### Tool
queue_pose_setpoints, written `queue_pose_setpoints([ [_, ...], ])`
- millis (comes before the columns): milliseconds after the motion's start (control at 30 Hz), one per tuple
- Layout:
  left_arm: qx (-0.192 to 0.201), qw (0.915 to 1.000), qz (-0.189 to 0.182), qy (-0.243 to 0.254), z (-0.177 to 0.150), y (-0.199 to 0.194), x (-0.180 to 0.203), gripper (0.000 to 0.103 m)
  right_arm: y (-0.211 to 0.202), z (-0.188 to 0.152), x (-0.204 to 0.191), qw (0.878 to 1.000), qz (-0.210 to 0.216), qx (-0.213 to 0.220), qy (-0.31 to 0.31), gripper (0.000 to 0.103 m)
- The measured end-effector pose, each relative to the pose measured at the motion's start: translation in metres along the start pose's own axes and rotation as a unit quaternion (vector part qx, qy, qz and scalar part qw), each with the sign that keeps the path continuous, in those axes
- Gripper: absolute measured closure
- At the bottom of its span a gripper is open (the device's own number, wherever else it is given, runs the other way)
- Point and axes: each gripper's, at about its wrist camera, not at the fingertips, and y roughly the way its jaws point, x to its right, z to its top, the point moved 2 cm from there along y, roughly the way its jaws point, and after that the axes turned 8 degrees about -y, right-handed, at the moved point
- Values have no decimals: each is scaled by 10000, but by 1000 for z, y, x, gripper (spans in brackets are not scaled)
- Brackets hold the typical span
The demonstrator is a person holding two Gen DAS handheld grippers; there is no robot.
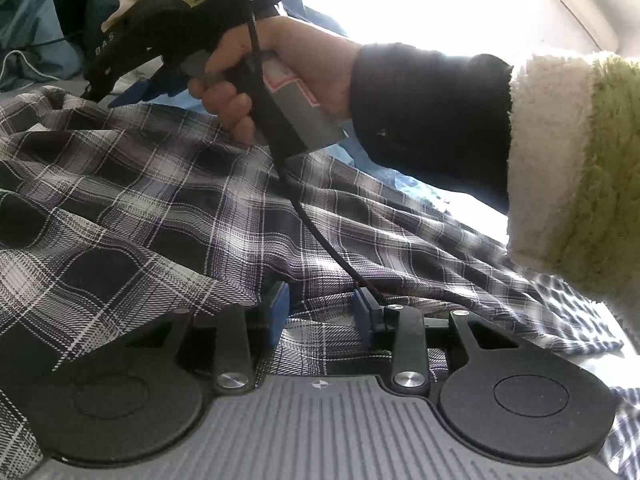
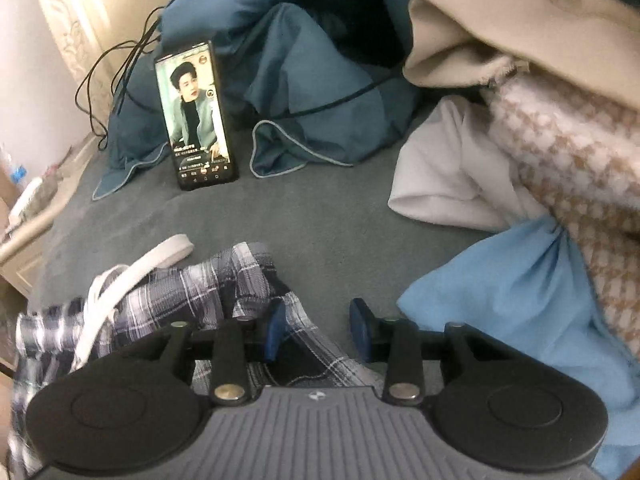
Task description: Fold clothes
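Lying rumpled across the grey bed (image 2: 320, 216), plaid shirt (image 1: 160, 200) spreading wide, loose end trailing toward the near left. Looking light, soft and limp, likely sagging wherever unsupported; best pinched at a hem or corner, through few layers. Left gripper (image 1: 322, 318) hovering low over shirt, fingers (image 1: 279, 312) apart, cloth lying between, unpinched. Right gripper (image 2: 318, 332) standing with fingers (image 2: 276, 330) apart over shirt's end, gripping nothing.

Black cuff (image 1: 432, 108), green fleece sleeve (image 1: 600, 184)
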Motion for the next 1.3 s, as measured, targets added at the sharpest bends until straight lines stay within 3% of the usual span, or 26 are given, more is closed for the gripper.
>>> queue_pose_setpoints([
  [200,-1,10000,-35,-25,-2,1,2,68,3,-4,-4,9998,202,-67,30,64],
  [233,0,10000,-35,-25,-3,2,3,68,2,-5,-7,9997,196,-74,-79,73],
  [267,3,10000,-34,-21,-3,2,3,68,0,-4,-12,9996,174,-81,-213,89],
  [367,7,10000,-40,-29,-4,2,3,68,-7,-3,-31,9970,-14,16,-777,97],
  [567,10,10000,-35,-38,-3,5,3,68,-27,9,-41,9887,-547,798,-1144,98],
  [1067,32,10000,16,45,-5,8,4,68,28,-1,-4,9869,-1102,916,-747,96],
  [1133,38,10000,14,50,-6,5,2,68,18,2,0,9868,-1143,1028,-508,82],
  [1300,32,10000,-54,-40,-8,6,-2,68,-52,7,2,9782,-1279,1629,131,67],
])
